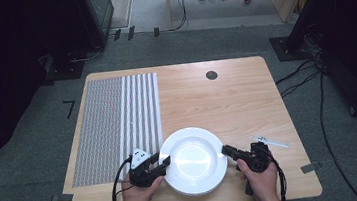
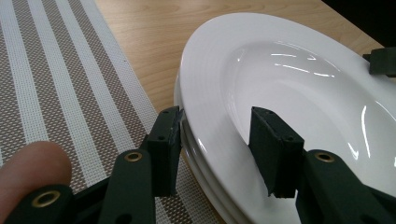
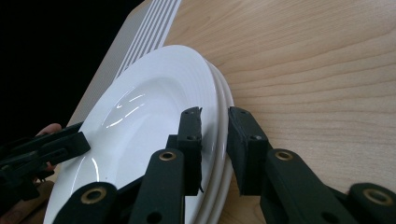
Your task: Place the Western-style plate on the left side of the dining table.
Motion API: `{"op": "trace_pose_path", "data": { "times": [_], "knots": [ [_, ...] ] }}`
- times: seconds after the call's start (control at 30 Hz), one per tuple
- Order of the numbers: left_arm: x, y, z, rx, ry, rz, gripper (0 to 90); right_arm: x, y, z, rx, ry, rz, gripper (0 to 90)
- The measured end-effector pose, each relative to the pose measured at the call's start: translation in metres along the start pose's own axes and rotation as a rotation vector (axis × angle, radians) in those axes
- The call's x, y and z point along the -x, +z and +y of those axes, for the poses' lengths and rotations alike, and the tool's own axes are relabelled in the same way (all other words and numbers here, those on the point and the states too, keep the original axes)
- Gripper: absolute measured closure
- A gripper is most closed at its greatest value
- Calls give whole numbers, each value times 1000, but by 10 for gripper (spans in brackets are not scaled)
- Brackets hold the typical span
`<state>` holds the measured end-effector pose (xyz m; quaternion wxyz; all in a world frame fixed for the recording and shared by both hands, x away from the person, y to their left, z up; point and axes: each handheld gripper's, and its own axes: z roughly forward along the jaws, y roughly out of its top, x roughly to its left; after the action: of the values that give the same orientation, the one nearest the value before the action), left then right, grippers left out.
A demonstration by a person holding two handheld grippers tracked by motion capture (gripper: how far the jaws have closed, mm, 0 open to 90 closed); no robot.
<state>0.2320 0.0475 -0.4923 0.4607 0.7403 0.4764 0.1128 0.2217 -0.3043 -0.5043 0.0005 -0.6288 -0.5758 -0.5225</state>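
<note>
A stack of round white ceramic plates (image 1: 193, 160) sits at the near edge of the pale wooden desk (image 1: 226, 95), just beside a striped woven placemat (image 1: 113, 122). The left claw (image 2: 219, 140) straddles its rim, spread. The right claw (image 3: 215, 144) pinches the opposite rim.

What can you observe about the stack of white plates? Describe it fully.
The stack of white plates looks like glossy ceramic: round, with wide ridged rims and a shallow well that reflects light. About three rims show, nested level on the wooden table, beside the striped placemat. The left gripper straddles the left rim, its jaws apart; the right gripper straddles the opposite rim.
</note>
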Motion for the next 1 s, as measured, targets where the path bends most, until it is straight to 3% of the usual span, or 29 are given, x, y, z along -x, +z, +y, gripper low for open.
{"op": "trace_pose_path", "data": {
  "times": [0.2, 0.23, 0.37, 0.6, 0.77, 1.0],
  "knots": [
    [0, -3, 1, 17, -4, 0, 603, 3, -3, 1, 33, 23, 14, 816],
    [-1, -2, 1, 16, -7, -5, 598, 3, -3, 1, 30, 36, 40, 807],
    [-1, -2, 0, 16, -6, -6, 592, 2, -2, 0, 31, 21, 38, 796],
    [0, -1, 0, 17, 6, 7, 599, 3, -4, 0, 40, 36, 55, 814],
    [-1, -2, -1, 20, -4, 0, 601, 0, -6, 0, 74, 12, 65, 819],
    [-1, -2, -1, 22, -11, -11, 585, 1, -4, -2, 86, 23, 69, 826]
  ]
}}
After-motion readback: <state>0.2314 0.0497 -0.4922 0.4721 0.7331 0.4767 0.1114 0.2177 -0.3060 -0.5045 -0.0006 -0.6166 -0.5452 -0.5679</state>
